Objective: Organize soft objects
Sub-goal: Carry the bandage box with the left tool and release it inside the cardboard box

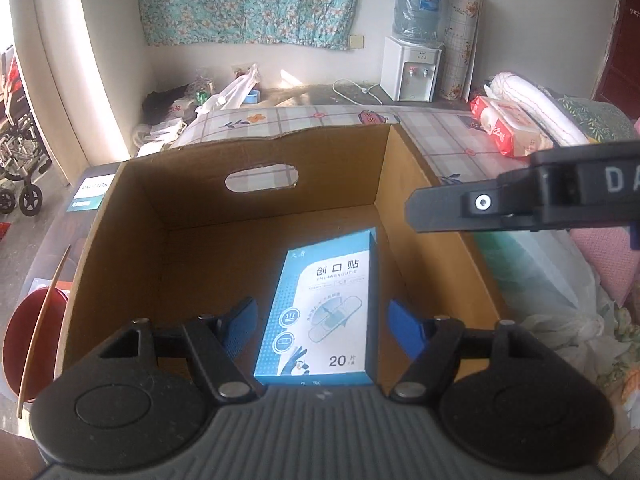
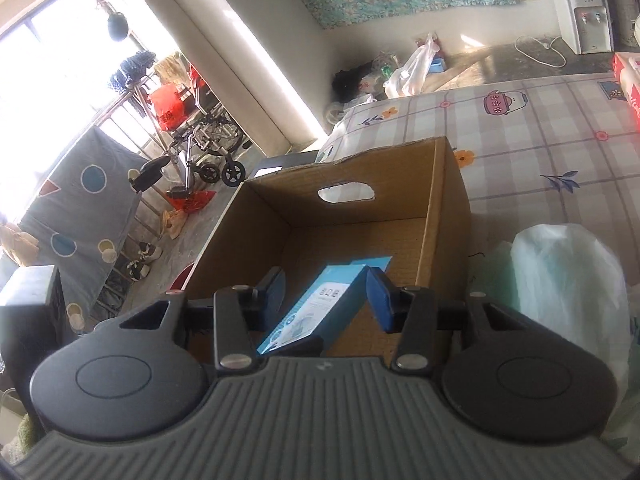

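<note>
An open cardboard carton stands beside the bed. A blue bandage box lies flat on its floor, toward the right wall. My left gripper hangs over the carton's near side, open, with the box below the gap and no pad touching it. In the left wrist view one black finger of the right gripper reaches in above the carton's right wall. In the right wrist view my right gripper is open over the carton. The bandage box shows between its pads, and the left pad stands clear of it.
A bed with a checked sheet lies behind and to the right of the carton. A red tissue pack and rolled bedding are on it. A white plastic bag sits right of the carton. A red basin stands at the left, a wheelchair beyond.
</note>
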### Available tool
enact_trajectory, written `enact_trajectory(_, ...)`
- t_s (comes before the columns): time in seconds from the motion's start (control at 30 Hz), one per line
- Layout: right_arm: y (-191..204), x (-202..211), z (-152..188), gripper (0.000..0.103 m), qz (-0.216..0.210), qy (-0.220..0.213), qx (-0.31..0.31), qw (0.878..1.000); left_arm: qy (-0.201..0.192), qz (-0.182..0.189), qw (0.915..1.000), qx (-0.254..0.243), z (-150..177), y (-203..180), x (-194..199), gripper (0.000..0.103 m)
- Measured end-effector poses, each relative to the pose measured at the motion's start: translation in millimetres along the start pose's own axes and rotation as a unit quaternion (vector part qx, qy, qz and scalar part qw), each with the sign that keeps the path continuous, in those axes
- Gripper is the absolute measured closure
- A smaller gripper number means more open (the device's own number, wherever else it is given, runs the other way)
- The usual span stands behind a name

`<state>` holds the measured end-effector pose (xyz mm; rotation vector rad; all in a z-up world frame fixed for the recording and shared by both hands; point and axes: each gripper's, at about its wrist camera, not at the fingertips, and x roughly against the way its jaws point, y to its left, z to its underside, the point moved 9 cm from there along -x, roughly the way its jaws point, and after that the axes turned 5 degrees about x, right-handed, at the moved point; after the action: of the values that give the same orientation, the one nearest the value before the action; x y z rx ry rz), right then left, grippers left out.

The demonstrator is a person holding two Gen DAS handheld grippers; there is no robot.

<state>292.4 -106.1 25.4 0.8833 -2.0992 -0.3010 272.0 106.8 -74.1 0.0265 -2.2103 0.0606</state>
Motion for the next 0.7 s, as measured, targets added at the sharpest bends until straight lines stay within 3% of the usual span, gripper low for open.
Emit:
enact_trajectory(0.13,-14,16,11,0.058,-0.003,-0.014,0.002,1.000,0.054,0.002,0.9985,0.000,20,13,-26,0.031)
enact_trajectory(0.27,-22,39,31,0.058,-0.007,-0.026,0.006,1.000,0.100,0.008,0.9949,-0.011,39,16,-37,0.020)
enact_trajectory(0.43,-28,59,53,0.058,-0.014,-0.038,-0.012,0.999,0.195,0.008,0.9804,-0.027,68,12,-64,0.018)
enact_trajectory(0.5,-31,63,57,0.058,-0.017,-0.041,-0.022,0.999,0.208,0.025,0.9779,-0.006,71,12,-68,0.020)
enact_trajectory(0.57,-35,64,58,0.058,-0.018,-0.045,-0.033,0.998,0.210,0.040,0.9768,0.005,68,9,-68,0.031)
enact_trajectory(0.7,-42,67,59,0.058,-0.017,-0.051,-0.048,0.997,0.199,0.044,0.9790,0.007,61,4,-71,0.031)
